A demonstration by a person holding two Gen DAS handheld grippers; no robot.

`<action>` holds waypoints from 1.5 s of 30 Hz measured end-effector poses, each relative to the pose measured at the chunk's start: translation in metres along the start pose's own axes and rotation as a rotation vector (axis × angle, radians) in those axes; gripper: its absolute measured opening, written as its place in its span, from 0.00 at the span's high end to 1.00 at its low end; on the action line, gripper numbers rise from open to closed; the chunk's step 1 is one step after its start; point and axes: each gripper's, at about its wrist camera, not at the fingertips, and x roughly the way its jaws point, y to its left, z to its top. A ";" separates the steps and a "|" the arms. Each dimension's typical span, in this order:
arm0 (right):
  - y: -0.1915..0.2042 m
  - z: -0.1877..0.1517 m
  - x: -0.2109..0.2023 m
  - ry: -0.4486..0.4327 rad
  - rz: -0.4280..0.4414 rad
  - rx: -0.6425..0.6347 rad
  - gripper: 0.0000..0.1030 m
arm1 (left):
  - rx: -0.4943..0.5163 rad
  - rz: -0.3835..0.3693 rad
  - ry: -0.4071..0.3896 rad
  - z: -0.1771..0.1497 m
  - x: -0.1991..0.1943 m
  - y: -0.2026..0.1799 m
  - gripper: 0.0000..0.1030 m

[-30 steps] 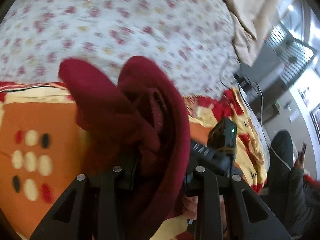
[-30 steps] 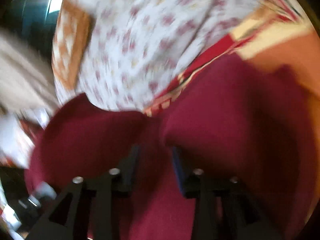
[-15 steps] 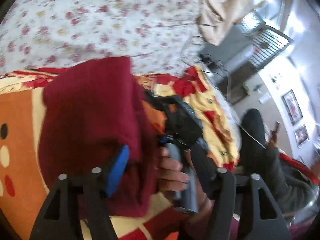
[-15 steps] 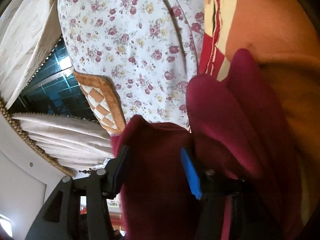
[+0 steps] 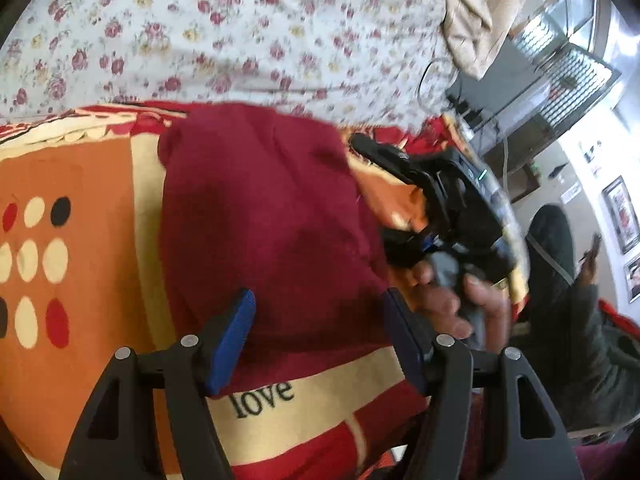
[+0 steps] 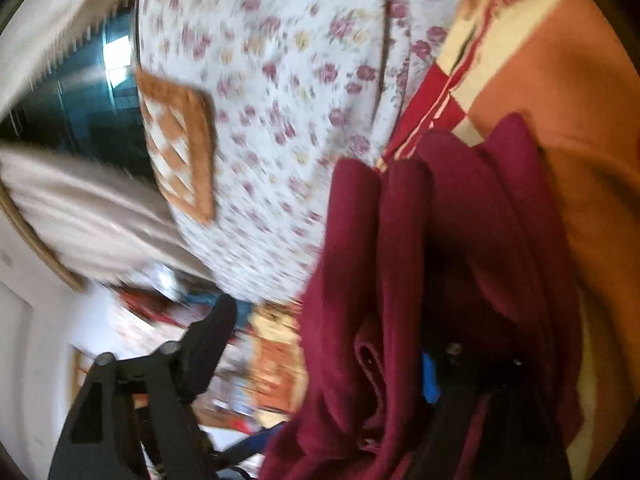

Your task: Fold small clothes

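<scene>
Btwn spread left claw (image 5: 320, 336): maroon garment (image 5: 264, 232).

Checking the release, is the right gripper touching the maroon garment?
Touching. The right wrist view shows the maroon garment draped over one finger of the open right gripper.

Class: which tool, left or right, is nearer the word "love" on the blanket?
Left. The left tool hangs open right above "love"; the right tool is beyond the red garment.
</scene>
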 end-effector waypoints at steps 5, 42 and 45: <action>0.037 -0.008 -0.002 0.055 -0.343 -0.334 0.83 | 0.016 0.000 -0.009 -0.002 -0.003 -0.004 0.46; 0.029 -0.024 -0.043 0.049 -0.401 -0.274 0.53 | -0.017 0.189 -0.048 0.018 0.028 0.017 0.47; 0.020 -0.021 -0.040 0.043 -0.409 -0.269 0.81 | -0.049 0.209 -0.012 0.027 0.045 0.023 0.47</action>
